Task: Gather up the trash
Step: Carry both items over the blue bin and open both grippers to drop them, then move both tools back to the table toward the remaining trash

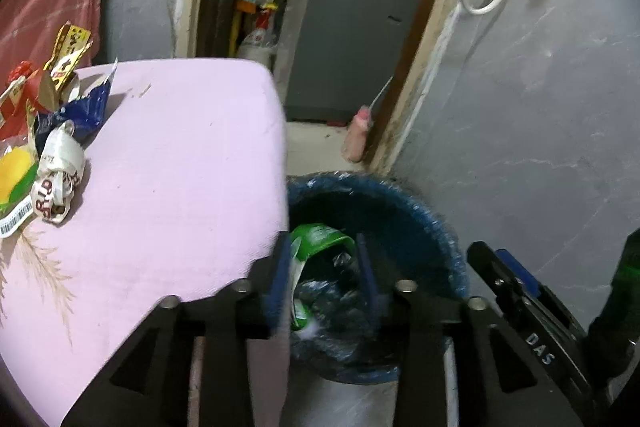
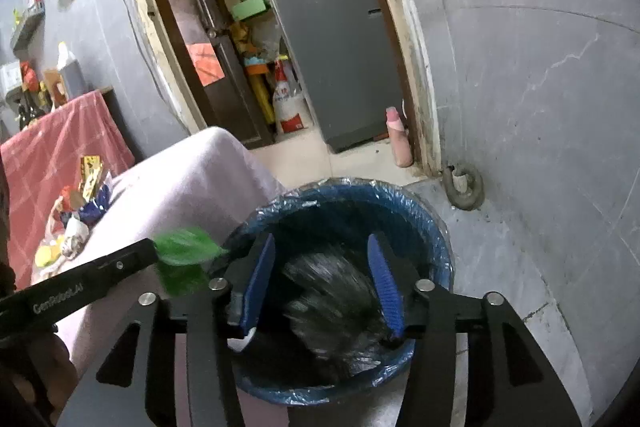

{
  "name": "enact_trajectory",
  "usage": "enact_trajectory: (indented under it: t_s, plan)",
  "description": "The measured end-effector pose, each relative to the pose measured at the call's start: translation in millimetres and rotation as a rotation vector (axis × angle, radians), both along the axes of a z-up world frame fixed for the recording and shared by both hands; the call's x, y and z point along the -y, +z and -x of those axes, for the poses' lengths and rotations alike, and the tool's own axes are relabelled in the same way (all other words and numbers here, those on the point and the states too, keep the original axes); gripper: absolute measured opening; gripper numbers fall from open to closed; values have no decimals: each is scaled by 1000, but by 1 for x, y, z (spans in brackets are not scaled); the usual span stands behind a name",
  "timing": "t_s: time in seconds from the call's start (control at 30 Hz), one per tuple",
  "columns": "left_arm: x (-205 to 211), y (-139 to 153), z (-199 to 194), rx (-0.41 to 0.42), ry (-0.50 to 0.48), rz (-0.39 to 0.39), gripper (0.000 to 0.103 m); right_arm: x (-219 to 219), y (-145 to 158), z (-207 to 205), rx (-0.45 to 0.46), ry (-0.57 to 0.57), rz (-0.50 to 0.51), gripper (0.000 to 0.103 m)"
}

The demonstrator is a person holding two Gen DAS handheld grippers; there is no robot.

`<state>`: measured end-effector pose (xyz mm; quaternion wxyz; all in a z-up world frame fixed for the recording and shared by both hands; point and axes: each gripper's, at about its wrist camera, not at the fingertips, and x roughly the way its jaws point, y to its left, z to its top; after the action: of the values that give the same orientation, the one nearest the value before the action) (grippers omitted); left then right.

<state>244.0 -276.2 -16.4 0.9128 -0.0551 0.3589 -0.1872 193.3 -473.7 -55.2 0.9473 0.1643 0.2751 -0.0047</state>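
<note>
Grey walls, doorway behind. Left wrist view: we see the pink tabletop (image 1: 168, 163) with the trash pile (image 1: 44, 139) at its left edge; left gripper (image 1: 326, 283), jaws open, over the blue bin (image 1: 420, 211), green wrapper (image 1: 320, 237) between them, grip unclear. Right wrist view: right gripper (image 2: 320, 279), jaws open and empty, above the bin.

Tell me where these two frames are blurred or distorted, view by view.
Left wrist view: the bin rim and the green wrapper inside it are motion-smeared, and the door frame bows from the fisheye. Right wrist view: the dark bag between the fingers is streaked, a green wrapper beside the left gripper is smeared, and the wall seams curve.
</note>
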Motion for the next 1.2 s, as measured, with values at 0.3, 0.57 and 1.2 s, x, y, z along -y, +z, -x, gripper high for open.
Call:
enact_trajectory:
  t_s: [0.3,0.57,1.2]
  plan:
    - [-12,35,17,190,5,24,60,-4,32,15,171,-50,41,70]
    - [-47,64,30,328,101,-8,88,-26,72,25,308,-53,93,93]
    - [-198,73,46,363,394,-105,97,-133,114,-4,414,161,135,103]
